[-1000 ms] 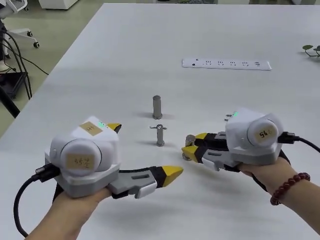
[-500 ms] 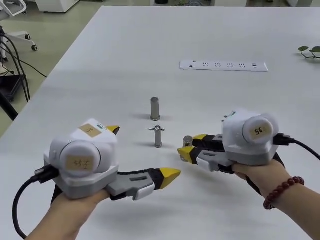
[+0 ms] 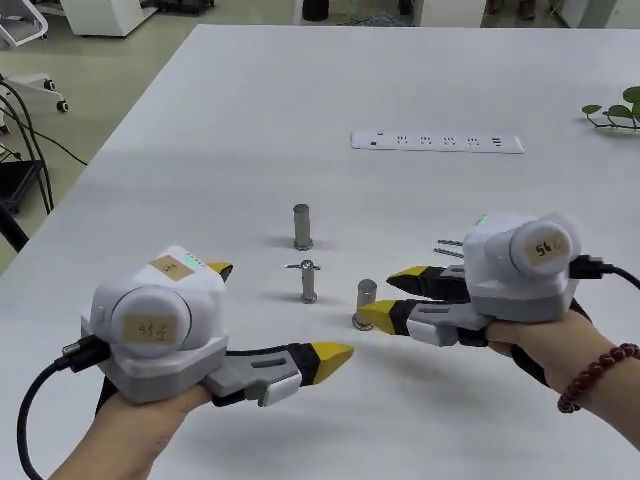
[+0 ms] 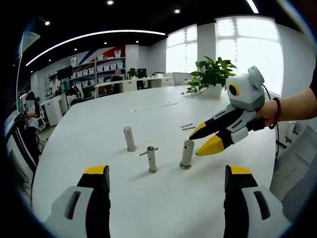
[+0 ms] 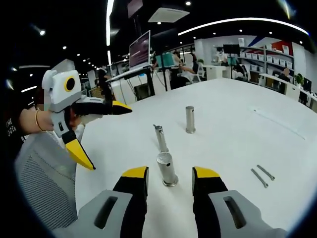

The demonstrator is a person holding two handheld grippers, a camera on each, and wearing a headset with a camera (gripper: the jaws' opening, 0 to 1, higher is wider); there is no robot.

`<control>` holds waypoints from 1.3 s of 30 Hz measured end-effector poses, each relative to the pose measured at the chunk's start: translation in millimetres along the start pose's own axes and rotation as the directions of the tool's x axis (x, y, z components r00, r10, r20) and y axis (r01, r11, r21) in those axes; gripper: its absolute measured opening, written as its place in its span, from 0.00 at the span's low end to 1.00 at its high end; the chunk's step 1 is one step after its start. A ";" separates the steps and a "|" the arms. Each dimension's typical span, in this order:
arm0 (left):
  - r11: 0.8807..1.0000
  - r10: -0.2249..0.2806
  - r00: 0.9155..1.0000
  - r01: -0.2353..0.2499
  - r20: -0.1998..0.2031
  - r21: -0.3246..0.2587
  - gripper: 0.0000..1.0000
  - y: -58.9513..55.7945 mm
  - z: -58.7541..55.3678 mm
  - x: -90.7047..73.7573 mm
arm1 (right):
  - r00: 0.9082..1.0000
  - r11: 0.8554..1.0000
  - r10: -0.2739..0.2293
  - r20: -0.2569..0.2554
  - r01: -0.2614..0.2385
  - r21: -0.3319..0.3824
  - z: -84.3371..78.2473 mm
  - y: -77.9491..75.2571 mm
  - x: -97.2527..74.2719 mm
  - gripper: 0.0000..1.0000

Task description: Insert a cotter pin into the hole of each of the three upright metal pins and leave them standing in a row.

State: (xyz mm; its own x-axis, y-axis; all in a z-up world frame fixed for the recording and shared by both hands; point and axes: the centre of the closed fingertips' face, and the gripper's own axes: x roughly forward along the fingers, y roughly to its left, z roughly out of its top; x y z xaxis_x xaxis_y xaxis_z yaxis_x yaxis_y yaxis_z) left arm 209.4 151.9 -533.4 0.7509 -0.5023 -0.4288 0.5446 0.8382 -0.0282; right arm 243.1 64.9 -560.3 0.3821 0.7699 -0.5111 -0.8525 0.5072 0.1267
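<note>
- Progress: only middle pin carries a cotter; near pin stands bare between the jaws of your spread right gripper.
- Your left gripper is spread, empty; next you probably need a loose cotter pin.

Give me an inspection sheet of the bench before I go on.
Surface: white table, no spills seen.
Job's things: three upright metal pins; middle pin holds a cotter pin; far pin and near pin hold none; two loose cotter pins lie near the right hand-held gripper.
Clutter: power strip.
Grippers: left hand-held gripper open, holding nothing; right open, near pin at its jaw tips.
Cables: black cable from each gripper.
Surroundings: plant, office chair.
</note>
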 end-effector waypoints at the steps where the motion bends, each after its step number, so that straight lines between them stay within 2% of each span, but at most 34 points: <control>1: 1.000 -0.001 1.000 0.001 0.001 -0.001 0.96 -0.3 0.0 0.0 | 1.000 1.000 0.001 -0.004 -0.001 -0.003 -0.2 -1.6 -1.7 0.31; 10: 1.000 -0.008 1.000 0.008 -0.007 0.008 0.95 -2.9 -1.4 2.1 | 0.996 0.999 -0.047 -0.078 0.046 -0.014 -11.6 -30.6 -15.6 0.29; 12: 1.000 -0.010 1.000 0.010 -0.008 0.010 0.95 -3.3 -1.4 2.2 | 0.994 0.998 -0.057 -0.097 0.055 -0.031 -14.0 -35.7 -18.5 0.28; 13: 1.000 -0.010 1.000 0.010 -0.007 0.007 0.95 -3.3 -1.3 2.5 | 0.990 0.997 -0.070 -0.126 0.065 -0.040 -18.0 -41.5 -21.0 0.28; 17: 1.000 -0.021 1.000 0.021 0.010 -0.012 0.92 -4.9 1.5 2.9 | 0.985 0.996 -0.081 -0.154 0.076 -0.043 -21.5 -51.8 -24.6 0.27; 21: 1.000 -0.018 1.000 0.018 0.004 -0.004 0.93 -4.6 0.9 2.7 | 0.979 0.995 -0.093 -0.180 0.086 -0.048 -22.3 -63.1 -27.0 0.26; 22: 1.000 -0.019 1.000 0.019 0.008 -0.005 0.93 -4.5 1.7 2.7 | 0.978 0.995 -0.097 -0.186 0.088 -0.055 -22.0 -69.9 -27.3 0.26; 30: 1.000 -0.022 1.000 0.022 0.009 -0.003 0.91 -5.2 2.2 3.0 | 0.951 0.985 -0.145 -0.272 0.115 -0.126 -23.5 -92.8 -29.4 0.21; 32: 1.000 -0.022 1.000 0.022 0.012 0.000 0.91 -5.1 2.8 3.1 | 0.949 0.985 -0.147 -0.279 0.117 -0.124 -20.7 -105.6 -25.5 0.20; 34: 1.000 -0.023 1.000 0.023 0.012 -0.004 0.91 -5.0 2.9 3.0 | 0.945 0.985 -0.151 -0.289 0.119 -0.125 -21.1 -108.1 -25.3 0.19; 35: 1.000 -0.023 1.000 0.023 0.013 -0.003 0.91 -4.9 3.0 3.0 | 0.939 0.983 -0.155 -0.306 0.115 -0.144 -22.3 -110.0 -26.1 0.19; 37: 1.000 -0.020 1.000 0.020 0.014 -0.004 0.91 -4.0 3.0 2.8 | 0.936 0.983 -0.156 -0.316 0.116 -0.143 -22.2 -115.9 -25.1 0.19; 39: 1.000 -0.021 1.000 0.021 0.011 -0.009 0.90 -3.7 2.5 3.1 | 0.929 0.982 -0.163 -0.333 0.122 -0.141 -23.8 -122.6 -24.5 0.19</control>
State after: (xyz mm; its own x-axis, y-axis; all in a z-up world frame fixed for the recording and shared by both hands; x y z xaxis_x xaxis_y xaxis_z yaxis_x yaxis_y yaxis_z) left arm 210.7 146.7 -532.4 0.7434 -0.5220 -0.4182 0.5569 0.8293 -0.0451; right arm 329.7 -25.4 -583.5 0.3749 0.5031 -0.7787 -0.8412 0.5376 -0.0576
